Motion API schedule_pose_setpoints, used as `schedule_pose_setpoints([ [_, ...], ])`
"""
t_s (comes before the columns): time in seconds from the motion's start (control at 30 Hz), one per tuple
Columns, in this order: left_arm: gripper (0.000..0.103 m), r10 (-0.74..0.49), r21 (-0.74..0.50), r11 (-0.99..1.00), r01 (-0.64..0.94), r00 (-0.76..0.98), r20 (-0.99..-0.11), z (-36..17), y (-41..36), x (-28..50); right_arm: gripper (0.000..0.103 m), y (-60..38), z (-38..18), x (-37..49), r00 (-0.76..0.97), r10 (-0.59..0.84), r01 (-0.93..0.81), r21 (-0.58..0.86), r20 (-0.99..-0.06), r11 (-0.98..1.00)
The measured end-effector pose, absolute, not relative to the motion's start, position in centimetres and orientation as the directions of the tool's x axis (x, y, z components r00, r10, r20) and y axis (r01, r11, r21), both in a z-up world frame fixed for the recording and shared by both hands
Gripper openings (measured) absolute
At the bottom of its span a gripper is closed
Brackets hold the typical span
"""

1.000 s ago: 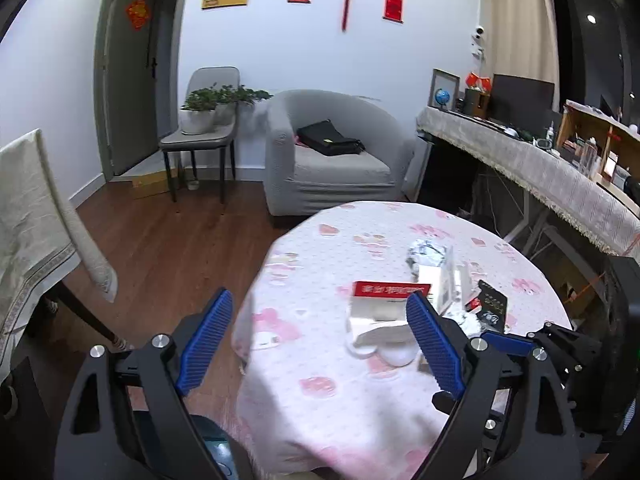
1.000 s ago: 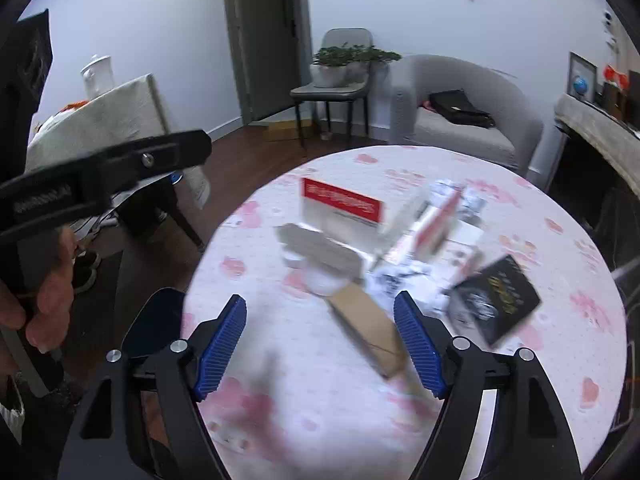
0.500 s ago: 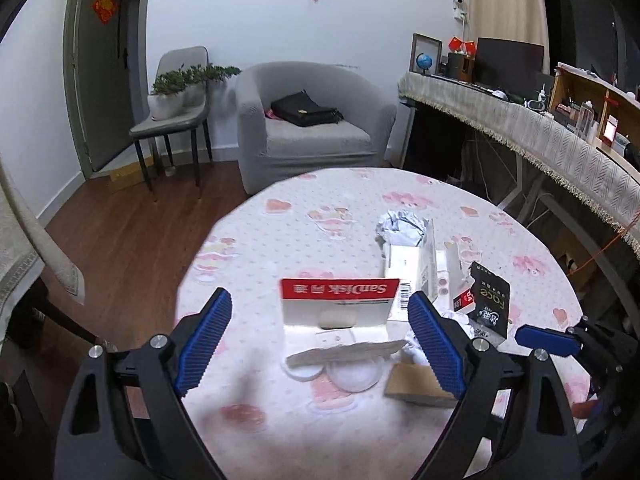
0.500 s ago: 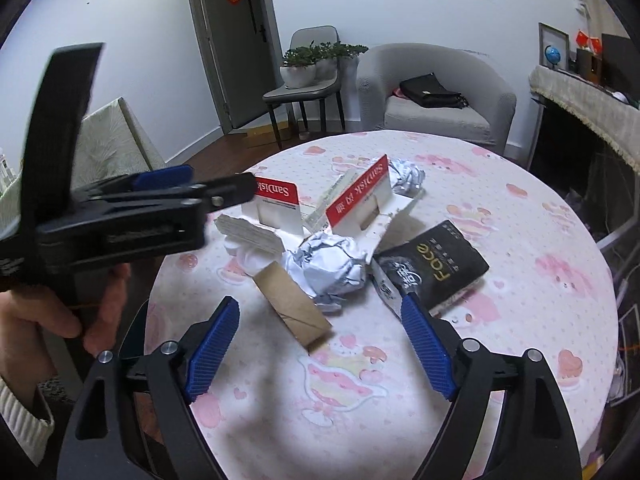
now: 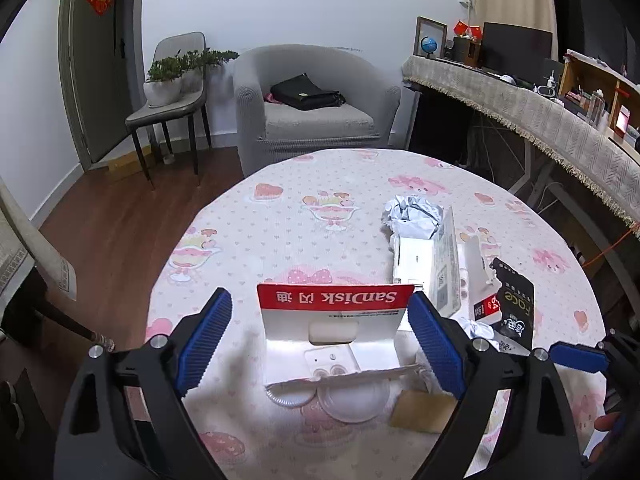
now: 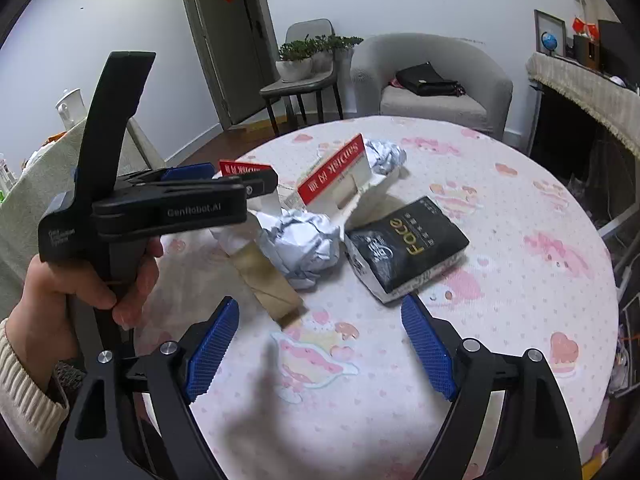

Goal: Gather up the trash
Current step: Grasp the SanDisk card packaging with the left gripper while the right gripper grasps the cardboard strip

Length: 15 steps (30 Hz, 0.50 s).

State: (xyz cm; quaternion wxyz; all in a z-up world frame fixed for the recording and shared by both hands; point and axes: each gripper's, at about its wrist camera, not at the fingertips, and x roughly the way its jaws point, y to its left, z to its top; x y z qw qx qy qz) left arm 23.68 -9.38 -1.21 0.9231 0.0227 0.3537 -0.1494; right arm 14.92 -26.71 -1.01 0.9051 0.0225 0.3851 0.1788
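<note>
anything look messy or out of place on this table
Yes: litter is heaped on the round table. Torn-open SanDisk cards stand askew, crumpled paper balls sit among them, a black packet lies tilted, and a flattened brown sleeve sits nearest the right gripper.

Black gripper frames, ribbed blue fingers [image 6: 212, 348], cream knit sleeve [image 6: 24, 396].

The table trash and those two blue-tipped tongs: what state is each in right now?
Left gripper: open, empty.
Right gripper: open, empty.
SanDisk package: torn open, standing.
Paper ball: crumpled, lying loose.
Black Face box: closed, lying flat.
Brown cardboard piece: flat on cloth.
</note>
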Motion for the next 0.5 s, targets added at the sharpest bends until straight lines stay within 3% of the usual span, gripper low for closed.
schedule_pose_setpoints([
  [0.13, 0.085, -0.276, -0.082, 0.951, 0.297, 0.704, -0.654, -1.2, -9.4, 23.8, 0.084, -26.6, -1.0, 14.7, 0.633, 0.364, -0.335, 0.182, -0.684, 0.925],
  [0.23, 0.076, -0.296, -0.096, 0.945, 0.312, 0.698, -0.652, -1.1, -9.6, 23.8, 0.071, -26.2, -1.0, 14.6, 0.624, 0.387, -0.372, 0.178, -0.678, 0.911],
  [0.5, 0.076, -0.307, -0.1, 0.942, 0.322, 0.701, -0.644, -1.0, -9.3, 23.5, 0.057, -24.2, -1.4, 14.8, 0.599, 0.388, -0.441, 0.116, -0.7, 0.89],
])
